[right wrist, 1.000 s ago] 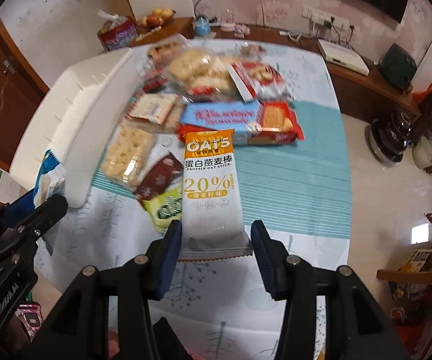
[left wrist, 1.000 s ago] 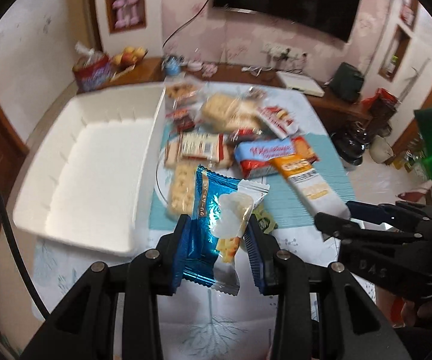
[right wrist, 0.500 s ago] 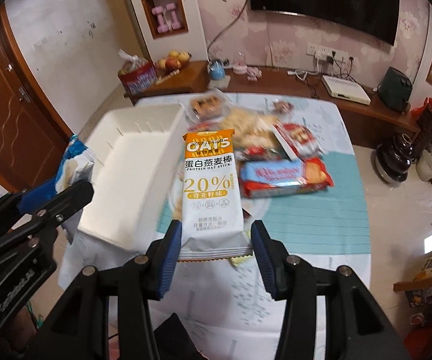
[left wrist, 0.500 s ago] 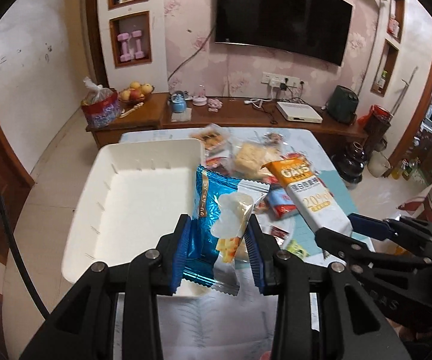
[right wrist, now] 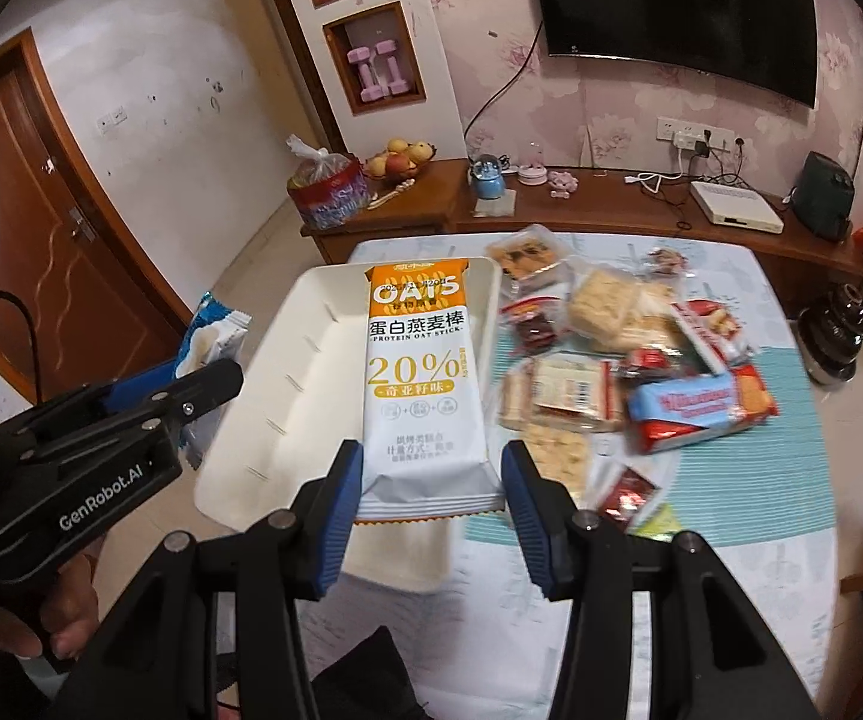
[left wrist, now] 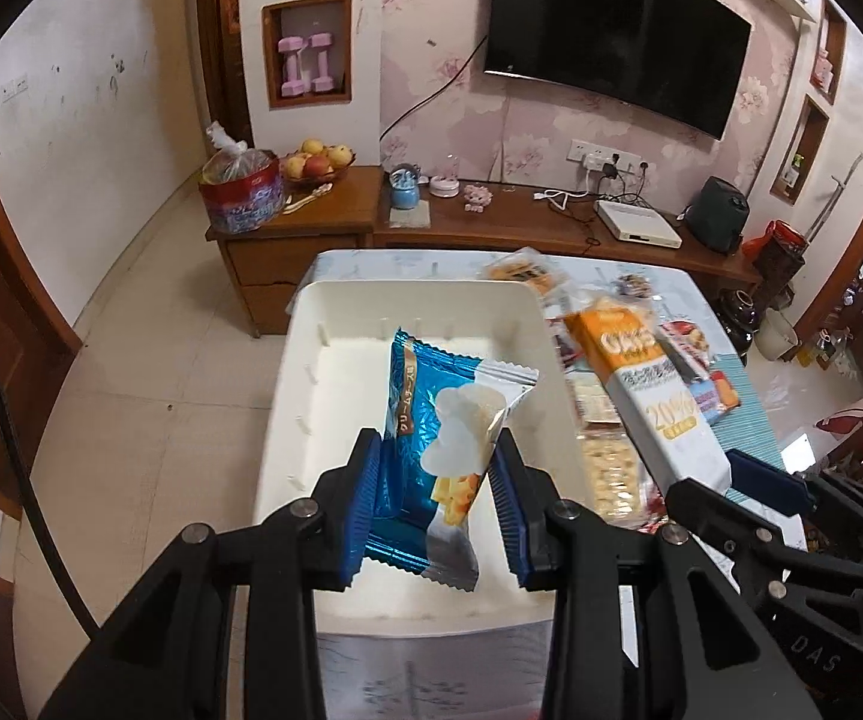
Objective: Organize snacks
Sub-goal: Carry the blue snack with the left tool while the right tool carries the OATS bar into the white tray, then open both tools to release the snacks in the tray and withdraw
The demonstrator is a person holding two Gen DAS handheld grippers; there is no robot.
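My left gripper (left wrist: 436,504) is shut on a blue and silver snack packet (left wrist: 440,438) and holds it above the white tray (left wrist: 335,324). My right gripper (right wrist: 431,498) is shut on an orange and white oat bar packet (right wrist: 422,384), held above the tray's right rim (right wrist: 494,276). The oat bar (left wrist: 647,384) and right gripper (left wrist: 731,480) also show in the left wrist view at the right. The left gripper (right wrist: 191,384) with the blue packet (right wrist: 212,336) shows at the left of the right wrist view. The tray looks bare inside.
Several snack packets lie on the table right of the tray, among them a red and blue biscuit pack (right wrist: 695,408), clear cracker bags (right wrist: 617,306) and a small red sachet (right wrist: 626,492). A striped teal mat (right wrist: 791,456) lies under them. A wooden sideboard (right wrist: 611,210) stands behind the table.
Both grippers have lifted their packets up and away from the snack pile and swung left over the white tray. The table now looks farther below.
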